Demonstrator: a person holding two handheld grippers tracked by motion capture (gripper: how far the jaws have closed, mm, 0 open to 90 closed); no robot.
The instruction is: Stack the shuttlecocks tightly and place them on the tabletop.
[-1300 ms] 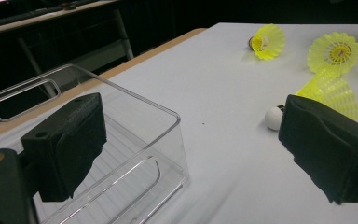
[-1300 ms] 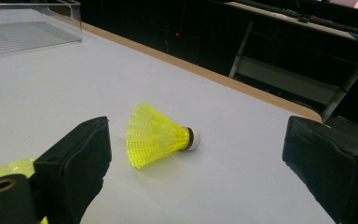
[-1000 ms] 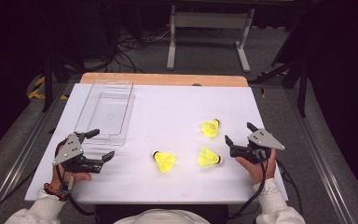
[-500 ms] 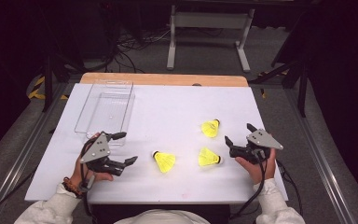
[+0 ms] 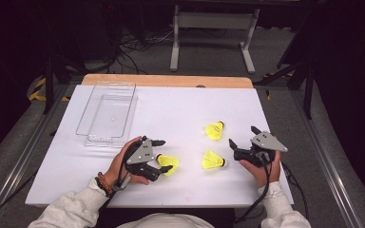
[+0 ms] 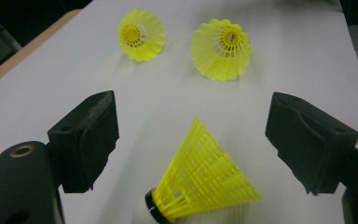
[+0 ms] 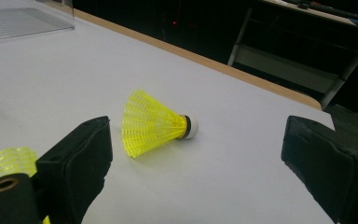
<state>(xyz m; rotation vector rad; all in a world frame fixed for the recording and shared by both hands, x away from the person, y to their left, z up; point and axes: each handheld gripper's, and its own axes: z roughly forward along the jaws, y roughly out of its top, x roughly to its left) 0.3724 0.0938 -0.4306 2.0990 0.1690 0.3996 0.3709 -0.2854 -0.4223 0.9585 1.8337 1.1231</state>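
Left gripper (image 6: 193,140) agape around shuttlecock (image 6: 203,182) (untouched)

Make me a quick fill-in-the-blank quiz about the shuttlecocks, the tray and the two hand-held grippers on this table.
1. The number of yellow shuttlecocks lying on the white table is ____.
2. The nearest shuttlecock lies between the jaws of the left hand-held gripper, which are ____.
3. The clear plastic tray holds ____ shuttlecocks.
4. The right hand-held gripper has its jaws ____, with nothing between them.

Missing words: three; open; no; open
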